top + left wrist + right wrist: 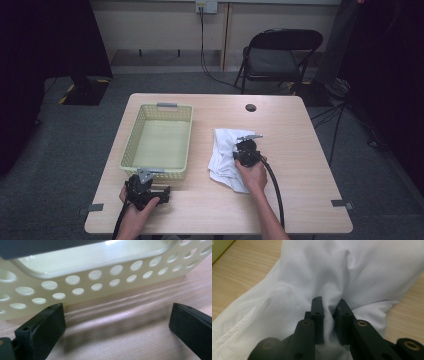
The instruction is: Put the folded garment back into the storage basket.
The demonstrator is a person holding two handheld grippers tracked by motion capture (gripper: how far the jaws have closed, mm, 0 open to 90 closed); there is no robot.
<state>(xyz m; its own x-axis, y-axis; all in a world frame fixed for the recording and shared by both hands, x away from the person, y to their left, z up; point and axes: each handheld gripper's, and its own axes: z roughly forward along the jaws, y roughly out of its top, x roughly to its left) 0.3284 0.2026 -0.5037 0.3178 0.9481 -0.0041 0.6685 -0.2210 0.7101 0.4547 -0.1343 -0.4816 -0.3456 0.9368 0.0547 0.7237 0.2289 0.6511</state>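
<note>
Between right gripper (329, 305) fingers (317, 312), white cloth (352, 272).

A wooden table (300, 150) carries a perforated pale basket (157, 137) and crumpled white cloth (222, 150).

On the table (300, 200): one basket (131, 145), one white cloth (223, 150) just right of the basket, and two grippers, left (159, 192) and right (246, 146). One chair (277, 55) stands beyond the table.

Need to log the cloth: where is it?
The white cloth lies on the table right of the basket, pinched by the right gripper.
</note>
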